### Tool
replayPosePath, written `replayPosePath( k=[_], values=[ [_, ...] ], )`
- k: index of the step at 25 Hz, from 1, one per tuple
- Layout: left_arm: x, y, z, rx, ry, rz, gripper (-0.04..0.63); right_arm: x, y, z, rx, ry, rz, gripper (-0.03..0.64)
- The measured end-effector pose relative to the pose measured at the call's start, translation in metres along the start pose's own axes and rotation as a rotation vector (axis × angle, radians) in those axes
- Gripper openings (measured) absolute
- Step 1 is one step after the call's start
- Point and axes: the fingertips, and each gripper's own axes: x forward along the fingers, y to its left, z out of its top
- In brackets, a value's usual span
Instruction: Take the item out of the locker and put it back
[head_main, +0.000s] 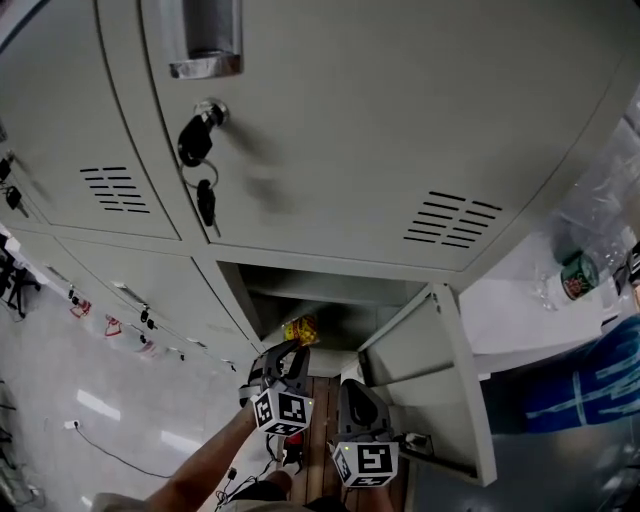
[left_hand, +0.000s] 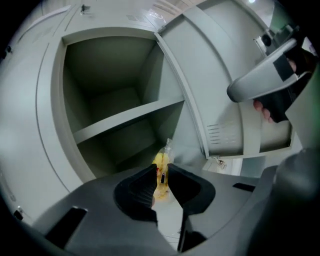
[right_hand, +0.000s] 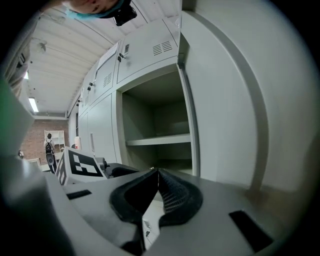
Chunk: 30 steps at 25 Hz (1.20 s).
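Observation:
A small yellow packet in clear wrap (head_main: 301, 328) (left_hand: 161, 172) is pinched between the jaws of my left gripper (head_main: 289, 350) (left_hand: 160, 171), just in front of the open locker compartment (head_main: 330, 308) (left_hand: 107, 90). The compartment has one shelf (left_hand: 125, 118) and nothing shows on it. Its door (head_main: 428, 378) (left_hand: 215, 80) is swung out to the right. My right gripper (head_main: 349, 386) (right_hand: 156, 173) hangs beside the left one, in front of the door, shut with nothing between its pads. The left gripper's marker cube (right_hand: 80, 165) shows at the left of the right gripper view.
Keys (head_main: 198, 142) hang from the lock of the shut locker door above. More shut lockers with keys (head_main: 145, 320) run to the left. A white table (head_main: 520, 310) with a can (head_main: 578, 275) stands at the right, and a cable (head_main: 110, 452) lies on the floor.

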Motion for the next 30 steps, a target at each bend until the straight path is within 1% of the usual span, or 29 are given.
replayPosePath(
  k=[6,11,15,22,26,27,29,30],
  values=[
    [0.025,-0.004,-0.016,0.037,0.046,-0.008,0.086,0.011,-0.006,-0.009,0.009,0.025,0.001,0.018],
    [0.042,-0.011,-0.025,0.141,0.069,-0.010,0.089,0.017,-0.008,-0.015,0.019,0.040,0.005,0.018],
    [0.048,-0.019,-0.032,0.178,0.082,-0.033,0.094,0.020,-0.007,-0.019,0.022,0.049,0.011,0.018],
    [0.052,-0.028,-0.040,0.184,0.106,-0.098,0.116,0.023,-0.005,-0.022,0.027,0.054,0.016,0.018],
    [0.053,-0.030,-0.043,0.146,0.117,-0.123,0.141,0.022,-0.005,-0.023,0.027,0.054,0.014,0.018],
    [0.053,-0.031,-0.044,0.131,0.122,-0.133,0.155,0.022,-0.005,-0.023,0.028,0.054,0.014,0.018],
    [0.052,-0.033,-0.045,0.103,0.132,-0.156,0.212,0.021,-0.005,-0.023,0.029,0.053,0.011,0.018],
    [0.052,-0.034,-0.044,0.096,0.133,-0.161,0.218,0.021,-0.005,-0.023,0.030,0.053,0.011,0.018]
  ],
)
